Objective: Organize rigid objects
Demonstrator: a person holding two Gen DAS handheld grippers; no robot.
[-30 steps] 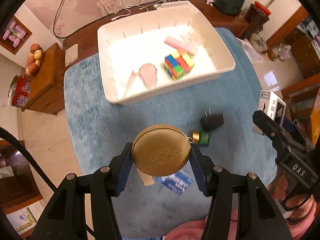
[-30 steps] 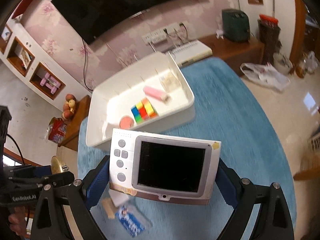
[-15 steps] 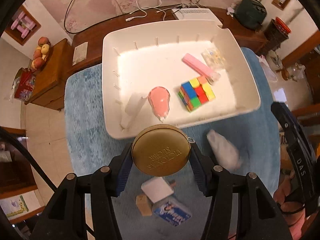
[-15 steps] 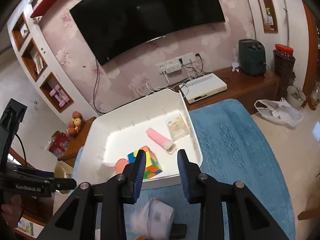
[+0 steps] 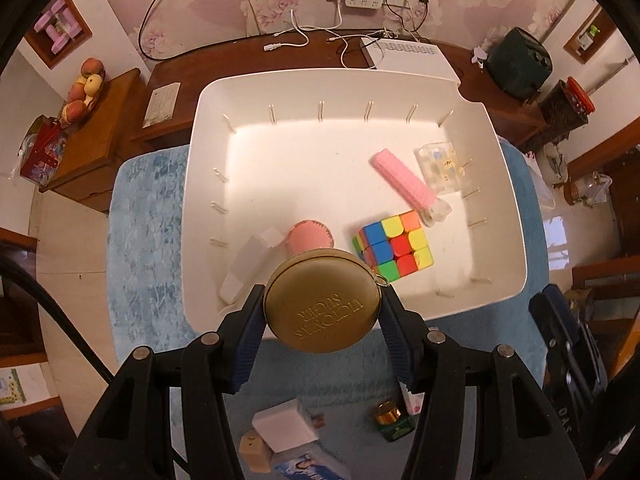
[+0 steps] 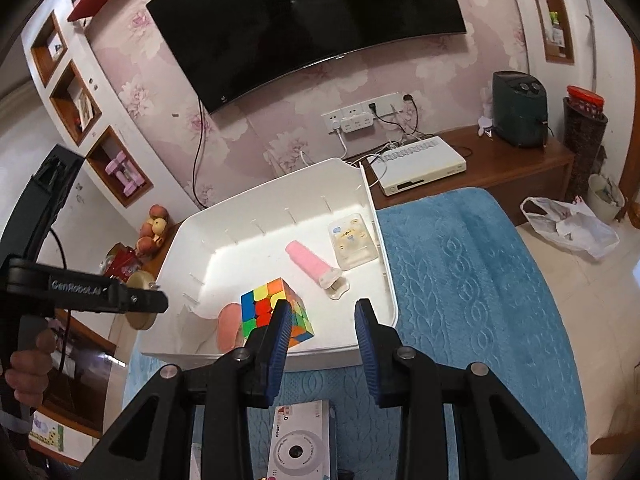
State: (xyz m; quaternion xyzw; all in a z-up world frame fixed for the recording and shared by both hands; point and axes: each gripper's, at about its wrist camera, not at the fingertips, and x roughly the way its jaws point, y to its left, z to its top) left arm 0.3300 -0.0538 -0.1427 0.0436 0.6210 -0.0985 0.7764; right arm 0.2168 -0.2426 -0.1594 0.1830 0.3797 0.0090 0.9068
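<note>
My left gripper (image 5: 322, 300) is shut on a round gold pouch (image 5: 322, 302) and holds it over the near wall of the white bin (image 5: 504, 184). Inside the bin lie a colour cube (image 5: 394, 246), a pink comb case (image 5: 402, 178), a pink round piece (image 5: 308, 236), a clear case (image 5: 440, 166) and a white block (image 5: 252, 264). My right gripper (image 6: 322, 316) hangs just short of the bin's near rim (image 6: 384, 248), jaws drawn in with nothing between them. A white camera (image 6: 302, 440) lies on the blue cloth below it.
On the blue cloth (image 5: 148, 240) near me lie a white charger (image 5: 286, 426), a small green bottle with a gold cap (image 5: 392, 420), a blue-and-white pack (image 5: 308, 466) and a beige block (image 5: 254, 450). Behind the bin stands a wooden bench with a white box (image 5: 408, 54).
The right gripper let the white camera go; it now lies on the cloth, and the jaws have closed in. Both grippers moved toward the bin, the left bringing the gold pouch over its near wall.
</note>
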